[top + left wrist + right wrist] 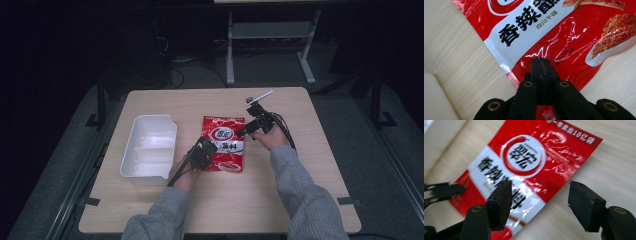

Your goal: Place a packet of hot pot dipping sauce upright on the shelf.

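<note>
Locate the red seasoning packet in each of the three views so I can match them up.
High view: the red seasoning packet lies flat at table centre, right of the white tray.
Left gripper view: it covers the upper right, its lower edge under the shut left gripper.
Right gripper view: it runs diagonally across the middle, beyond the open right gripper.
Shared landmark: the packet's round red-ringed logo.

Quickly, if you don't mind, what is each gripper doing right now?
Left gripper: jaws shut, pressed on the red seasoning packet; whether it pinches the film cannot be told.
Right gripper: open, holding nothing, over the packet's edge.
</note>
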The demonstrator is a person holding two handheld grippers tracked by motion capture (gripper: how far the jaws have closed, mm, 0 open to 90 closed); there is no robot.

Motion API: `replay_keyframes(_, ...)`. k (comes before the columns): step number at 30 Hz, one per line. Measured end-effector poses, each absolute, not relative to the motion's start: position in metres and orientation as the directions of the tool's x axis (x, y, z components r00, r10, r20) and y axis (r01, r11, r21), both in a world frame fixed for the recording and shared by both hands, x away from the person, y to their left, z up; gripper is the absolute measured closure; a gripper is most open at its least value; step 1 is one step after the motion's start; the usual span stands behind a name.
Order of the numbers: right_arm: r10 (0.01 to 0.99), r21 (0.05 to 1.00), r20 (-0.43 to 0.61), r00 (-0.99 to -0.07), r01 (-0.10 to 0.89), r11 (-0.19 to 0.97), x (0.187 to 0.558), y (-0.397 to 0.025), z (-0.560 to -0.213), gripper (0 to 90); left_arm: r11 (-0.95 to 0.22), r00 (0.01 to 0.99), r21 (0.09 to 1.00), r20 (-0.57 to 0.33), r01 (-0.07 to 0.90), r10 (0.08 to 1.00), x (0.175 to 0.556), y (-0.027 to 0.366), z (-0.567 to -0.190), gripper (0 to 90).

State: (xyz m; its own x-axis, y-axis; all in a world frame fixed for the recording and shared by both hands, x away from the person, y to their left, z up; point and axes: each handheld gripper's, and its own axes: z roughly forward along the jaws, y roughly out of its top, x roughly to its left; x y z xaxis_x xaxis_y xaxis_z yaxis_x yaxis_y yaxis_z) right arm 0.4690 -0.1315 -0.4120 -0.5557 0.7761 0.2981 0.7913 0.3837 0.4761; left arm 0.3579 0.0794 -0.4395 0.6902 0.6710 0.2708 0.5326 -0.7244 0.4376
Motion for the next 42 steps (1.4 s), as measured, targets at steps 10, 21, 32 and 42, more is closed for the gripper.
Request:
replay_keyframes(10,0.818,0.429,0.326,-0.473,0.845,0.318,0.493,-0.132,-0.432,38.4,-0.728,0.690,0.437,0.278,0.529,0.668,0.357,0.079,-0.440,90.0)
replay_keyframes(21,0.807,0.388,0.413,-0.422,0.883,0.263,0.502,-0.134,-0.450,40.8,-0.729,0.690,0.437,0.280,0.527,0.667,0.357,0.079,-0.440,90.0)
replay_keyframes(32,0.754,0.446,0.460,-0.469,0.856,0.260,0.493,-0.131,-0.437,47.1,-0.731,0.691,0.436,0.284,0.525,0.665,0.357,0.079,-0.440,90.0)
replay_keyframes(42,0.653,0.499,0.515,-0.555,0.814,0.298,0.483,-0.131,-0.421,63.4,-0.735,0.688,0.434,0.296,0.521,0.662,0.357,0.077,-0.440,90.0)
